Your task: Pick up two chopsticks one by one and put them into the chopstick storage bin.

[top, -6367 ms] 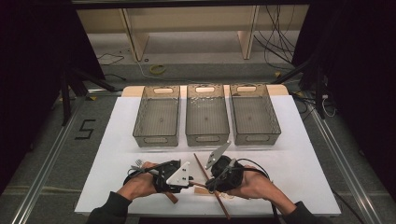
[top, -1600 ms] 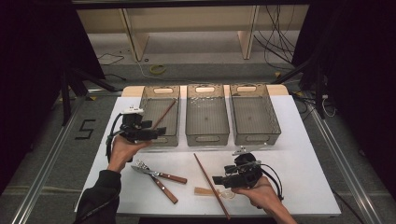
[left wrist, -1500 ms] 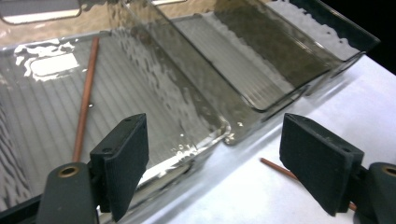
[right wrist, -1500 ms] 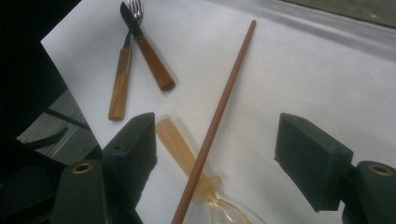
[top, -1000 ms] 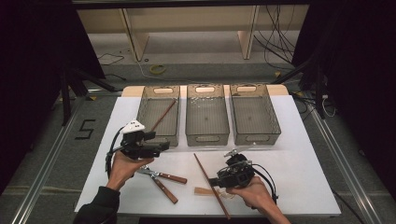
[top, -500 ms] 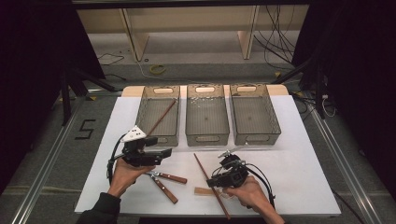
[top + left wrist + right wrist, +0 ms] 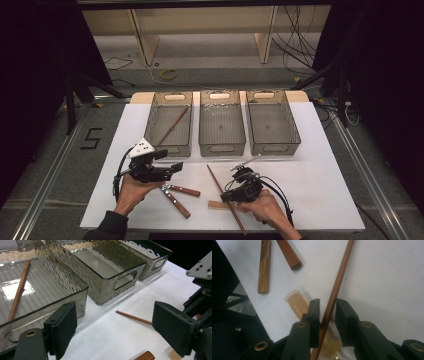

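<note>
Chopstick (image 7: 336, 290) number two lies on the white surface (image 7: 320, 165) in front of the three clear bins, and the right gripper (image 7: 327, 315) stands over it with one finger on each side of the thin brown stick. Its fingers have just been closing; in the right gripper view the left one seems to touch the stick and a small gap is visible at the right one, so the grip does not look complete. Under the stick lies a pale flat utensil (image 7: 298, 303), and two wooden-handled pieces (image 7: 177, 196) lie just beside.

The first chopstick (image 7: 172, 126) rests already in the left bin (image 7: 150, 120). The left gripper (image 7: 167, 167) hovers near this bin with fingers released and wide apart, holding nothing.

To do this step well, the person should finish the closing until both pads press the stick firmly, and take care that the pale utensil below is not pinched together with it. The grip sits toward the near end, so the long free end may swing down. A slow straight lift is better, then a carry to the left bin and a release low beside the first stick
</note>
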A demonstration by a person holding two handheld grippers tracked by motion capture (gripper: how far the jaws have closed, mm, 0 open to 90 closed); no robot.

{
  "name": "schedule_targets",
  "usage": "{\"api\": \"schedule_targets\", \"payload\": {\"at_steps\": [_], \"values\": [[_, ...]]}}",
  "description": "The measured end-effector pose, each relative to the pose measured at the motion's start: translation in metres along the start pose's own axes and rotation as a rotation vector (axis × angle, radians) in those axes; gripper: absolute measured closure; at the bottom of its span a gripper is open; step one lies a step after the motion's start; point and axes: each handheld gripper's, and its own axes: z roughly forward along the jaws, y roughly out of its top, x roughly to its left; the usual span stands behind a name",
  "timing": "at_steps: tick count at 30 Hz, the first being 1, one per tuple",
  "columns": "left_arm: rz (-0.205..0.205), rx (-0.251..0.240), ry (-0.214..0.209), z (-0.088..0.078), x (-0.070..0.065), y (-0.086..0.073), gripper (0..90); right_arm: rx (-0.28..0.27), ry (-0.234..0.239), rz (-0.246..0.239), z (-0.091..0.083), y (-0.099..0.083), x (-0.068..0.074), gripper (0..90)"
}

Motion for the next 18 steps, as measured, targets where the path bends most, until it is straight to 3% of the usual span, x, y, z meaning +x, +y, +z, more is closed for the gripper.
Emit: {"api": "schedule_targets", "payload": {"at_steps": [9, 18], "values": [[0.000, 0.005, -0.003, 0.0015, -0.0005, -0.0011, 19.6, -0.012, 0.022, 0.016, 0.0018, 0.0009, 0.0015, 83.9], [0.000, 0.003, -0.006, 0.0005, -0.0003, -0.0003, 19.6, -0.017, 0.011, -0.010, -0.0014, 0.0018, 0.0059, 84.9]]}}
